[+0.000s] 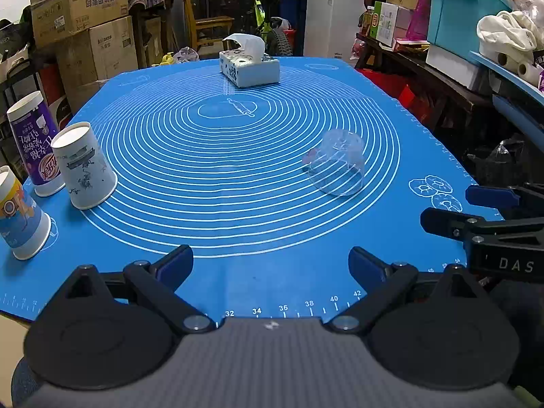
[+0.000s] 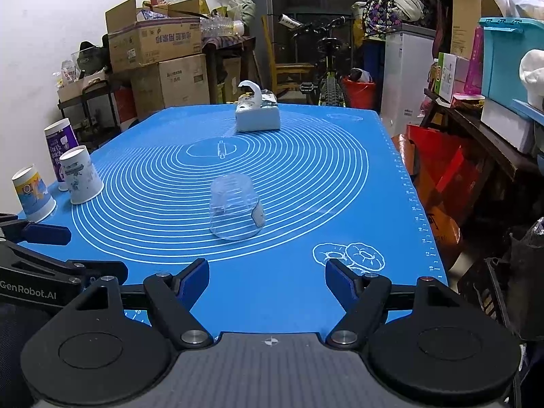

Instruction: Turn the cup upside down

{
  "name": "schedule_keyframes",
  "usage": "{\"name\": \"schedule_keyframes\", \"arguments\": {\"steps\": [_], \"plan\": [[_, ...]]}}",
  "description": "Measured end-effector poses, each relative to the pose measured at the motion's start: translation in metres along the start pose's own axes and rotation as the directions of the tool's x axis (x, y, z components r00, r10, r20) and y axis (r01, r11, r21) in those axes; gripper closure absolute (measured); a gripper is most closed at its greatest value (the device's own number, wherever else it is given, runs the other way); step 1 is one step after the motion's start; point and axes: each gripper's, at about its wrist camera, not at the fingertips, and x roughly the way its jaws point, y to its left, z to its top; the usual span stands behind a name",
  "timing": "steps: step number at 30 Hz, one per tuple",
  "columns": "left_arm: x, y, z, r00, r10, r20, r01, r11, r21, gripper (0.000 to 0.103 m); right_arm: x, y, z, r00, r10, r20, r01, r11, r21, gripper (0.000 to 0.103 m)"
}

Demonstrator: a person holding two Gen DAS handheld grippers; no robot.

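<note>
A clear glass cup (image 1: 338,166) stands upside down, rim on the blue mat (image 1: 238,210), right of the mat's middle. It also shows in the right wrist view (image 2: 235,211), straight ahead of my right gripper (image 2: 267,277), which is open and empty a short way in front of it. My left gripper (image 1: 271,265) is open and empty near the mat's front edge, with the cup ahead and to the right. The right gripper's fingers (image 1: 442,221) show at the right edge of the left wrist view.
Three paper cups stand upside down at the mat's left edge: a white one (image 1: 85,166), a purple one (image 1: 34,142) and a blue-banded one (image 1: 20,217). A tissue box (image 1: 250,64) sits at the far end. Boxes, a bicycle and shelves surround the table.
</note>
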Motion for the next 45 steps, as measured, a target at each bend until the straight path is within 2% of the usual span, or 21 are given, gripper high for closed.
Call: {"name": "schedule_keyframes", "arguments": {"steps": [45], "plan": [[0.0023,-0.0038,-0.0023,1.0,-0.001,-0.014,0.001,1.0,0.018,0.006,0.0022,0.0008,-0.0031,1.0,0.002,-0.012,-0.002,1.0,-0.003,0.022]]}}
